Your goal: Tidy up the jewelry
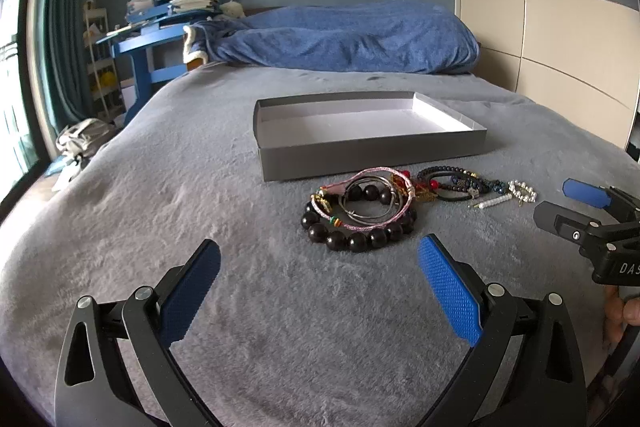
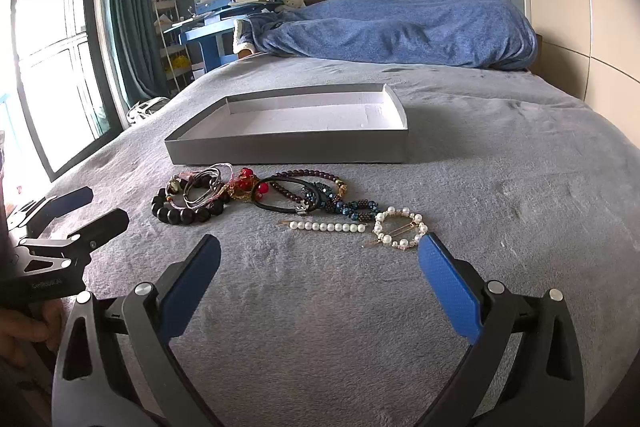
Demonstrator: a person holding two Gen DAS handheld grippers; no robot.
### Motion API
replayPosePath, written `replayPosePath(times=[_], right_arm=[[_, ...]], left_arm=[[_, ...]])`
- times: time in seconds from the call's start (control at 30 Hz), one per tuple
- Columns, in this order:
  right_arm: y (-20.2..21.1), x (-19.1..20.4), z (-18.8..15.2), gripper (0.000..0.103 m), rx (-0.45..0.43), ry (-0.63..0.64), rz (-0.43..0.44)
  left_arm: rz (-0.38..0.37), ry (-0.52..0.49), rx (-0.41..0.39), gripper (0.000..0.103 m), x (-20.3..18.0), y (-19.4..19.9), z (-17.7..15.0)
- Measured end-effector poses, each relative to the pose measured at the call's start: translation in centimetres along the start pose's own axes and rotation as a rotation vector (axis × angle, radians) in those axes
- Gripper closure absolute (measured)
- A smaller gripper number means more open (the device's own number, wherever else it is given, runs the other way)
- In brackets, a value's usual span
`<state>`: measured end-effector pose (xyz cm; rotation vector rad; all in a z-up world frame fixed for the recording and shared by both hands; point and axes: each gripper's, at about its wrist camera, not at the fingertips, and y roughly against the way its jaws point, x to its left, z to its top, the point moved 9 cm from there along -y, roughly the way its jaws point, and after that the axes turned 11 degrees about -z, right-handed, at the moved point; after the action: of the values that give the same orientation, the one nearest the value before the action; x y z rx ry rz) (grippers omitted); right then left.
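Observation:
A pile of jewelry lies on the grey bed cover in front of a shallow grey box [image 1: 372, 151] [image 2: 288, 151] with a white, bare inside. Nearest my left gripper [image 1: 320, 261] is a black bead bracelet [image 1: 356, 237] [image 2: 184, 213] under pink cord and silver bangles [image 1: 366, 201]. Further right lie dark beaded bracelets [image 2: 316, 195], a straight pearl clip [image 2: 324, 226] and a round pearl clip [image 2: 400, 229]. My right gripper [image 2: 320, 261] hangs just short of the pearl clips. Both grippers are open with nothing between their fingers.
The grey bed cover [image 1: 200, 211] spreads wide on all sides of the jewelry. A blue blanket [image 1: 344, 39] is heaped at the far end. A blue desk with books [image 1: 168, 11] stands beyond the left edge. A wardrobe [image 1: 560, 27] flanks the right.

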<state>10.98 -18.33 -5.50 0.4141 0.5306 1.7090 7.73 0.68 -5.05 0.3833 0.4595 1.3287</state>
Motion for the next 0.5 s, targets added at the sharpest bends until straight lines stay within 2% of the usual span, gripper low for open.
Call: replayPosePath(times=[0.5], right_arm=[[0.11,-0.33,0.02,0.005,0.004,-0.018,-0.011]], left_arm=[[-0.011,0.004,0.015,0.005,0.13,-0.46,-0.47]])
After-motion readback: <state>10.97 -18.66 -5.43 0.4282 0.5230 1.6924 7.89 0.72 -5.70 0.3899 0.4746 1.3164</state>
